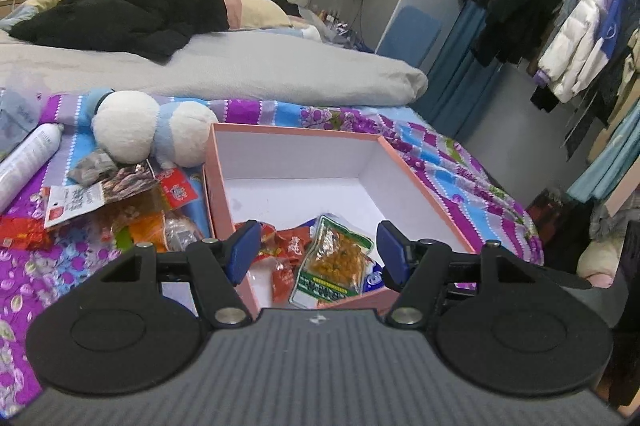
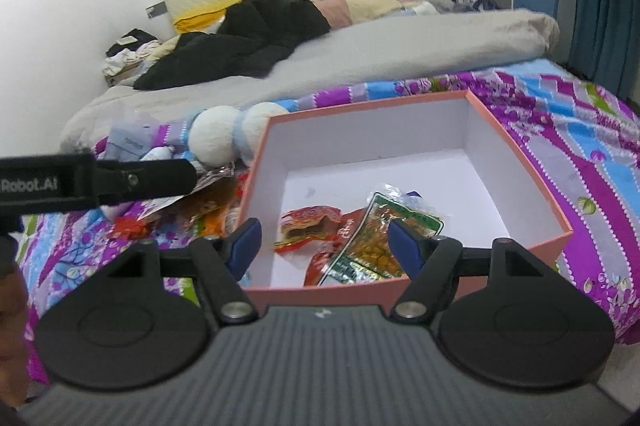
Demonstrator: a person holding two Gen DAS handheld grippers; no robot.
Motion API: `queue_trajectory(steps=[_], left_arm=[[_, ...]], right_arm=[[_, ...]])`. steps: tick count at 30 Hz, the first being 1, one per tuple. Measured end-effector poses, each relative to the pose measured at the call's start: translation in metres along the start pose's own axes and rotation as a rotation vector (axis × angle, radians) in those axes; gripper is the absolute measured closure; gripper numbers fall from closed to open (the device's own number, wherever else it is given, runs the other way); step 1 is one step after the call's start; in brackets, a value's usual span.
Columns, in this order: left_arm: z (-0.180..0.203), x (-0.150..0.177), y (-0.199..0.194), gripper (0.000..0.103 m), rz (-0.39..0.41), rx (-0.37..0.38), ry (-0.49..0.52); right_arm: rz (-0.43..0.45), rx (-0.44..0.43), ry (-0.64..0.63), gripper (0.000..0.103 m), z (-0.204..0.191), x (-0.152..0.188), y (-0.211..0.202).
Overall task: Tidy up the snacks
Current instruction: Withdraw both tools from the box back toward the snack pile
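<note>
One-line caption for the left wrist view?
Open left gripper above pink box holding snack packets; more snacks lie beside it.

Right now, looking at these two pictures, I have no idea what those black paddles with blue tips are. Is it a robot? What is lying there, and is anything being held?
No robot arm here: a person holds a hand tool in each hand, each with two fingers that pinch. A camera on each tool looks forward along its fingers, so one picture comes from the left gripper and the other from the right gripper. The blue tips are the finger pads. Both stand open and hold nothing. Below them, on a purple patterned bedspread, is a pink box with a green snack packet and red snack packets inside. More snacks lie in a heap left of the box, beside a white plush toy.
</note>
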State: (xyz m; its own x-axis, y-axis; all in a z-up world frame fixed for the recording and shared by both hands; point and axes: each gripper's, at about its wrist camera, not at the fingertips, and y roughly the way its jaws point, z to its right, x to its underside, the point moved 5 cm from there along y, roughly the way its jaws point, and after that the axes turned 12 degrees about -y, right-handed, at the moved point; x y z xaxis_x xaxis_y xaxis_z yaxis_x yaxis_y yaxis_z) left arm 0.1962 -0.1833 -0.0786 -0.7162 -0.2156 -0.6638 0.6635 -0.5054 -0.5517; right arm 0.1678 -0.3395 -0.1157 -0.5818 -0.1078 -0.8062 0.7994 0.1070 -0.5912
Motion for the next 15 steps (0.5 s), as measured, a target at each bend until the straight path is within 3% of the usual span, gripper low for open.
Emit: queue_trajectory(steps=[11, 15], left_arm=[[-0.027, 0.036, -0.077, 0.034, 0.036, -0.009, -0.009], [-0.042, 0.051, -0.096, 0.034, 0.042, -0.029, -0.027]], right_arm=[[0.094, 0.039, -0.020, 0.031, -0.047, 0.021, -0.053], [0.100, 0.009, -0.031, 0.031, -0.064, 0.032, -0.062]])
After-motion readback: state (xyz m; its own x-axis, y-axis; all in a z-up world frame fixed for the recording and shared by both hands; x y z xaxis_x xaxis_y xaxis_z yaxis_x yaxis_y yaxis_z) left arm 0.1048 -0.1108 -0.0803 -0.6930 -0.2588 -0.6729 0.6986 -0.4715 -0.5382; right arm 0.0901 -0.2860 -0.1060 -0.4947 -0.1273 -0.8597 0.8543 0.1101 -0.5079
